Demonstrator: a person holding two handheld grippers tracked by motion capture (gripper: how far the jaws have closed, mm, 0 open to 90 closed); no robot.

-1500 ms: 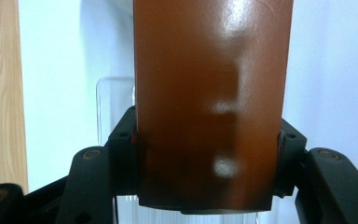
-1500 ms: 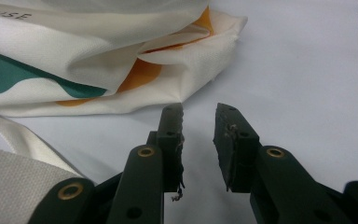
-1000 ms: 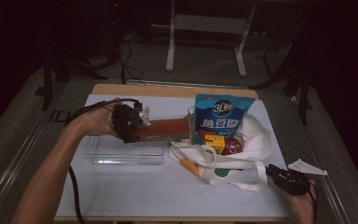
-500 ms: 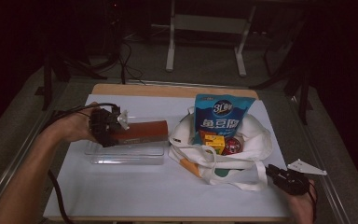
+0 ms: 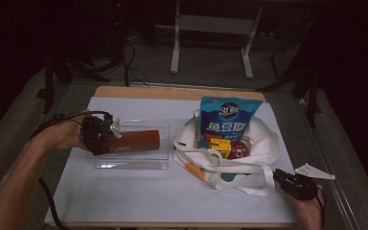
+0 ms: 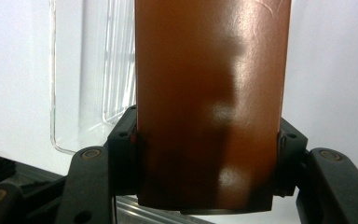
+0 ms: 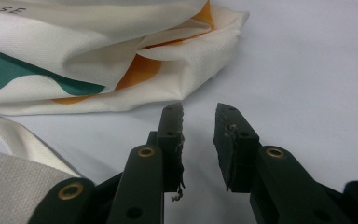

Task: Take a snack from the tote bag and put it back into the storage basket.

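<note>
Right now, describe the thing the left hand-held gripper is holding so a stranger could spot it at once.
On the white table cover, look left of the cloth bag to the clear plastic tray. Over it, the left hand-held gripper clamps a long brown box, the one plain, unprinted pack there.

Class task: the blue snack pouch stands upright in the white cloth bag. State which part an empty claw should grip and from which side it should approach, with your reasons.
Grip the flat top edge of the blue snack pouch, coming down from above. It stands upright, its top rising clear of the white cloth bag, while the bag's rim and the small packets crowd its lower half. The open right claw near the bag seems best placed.
</note>
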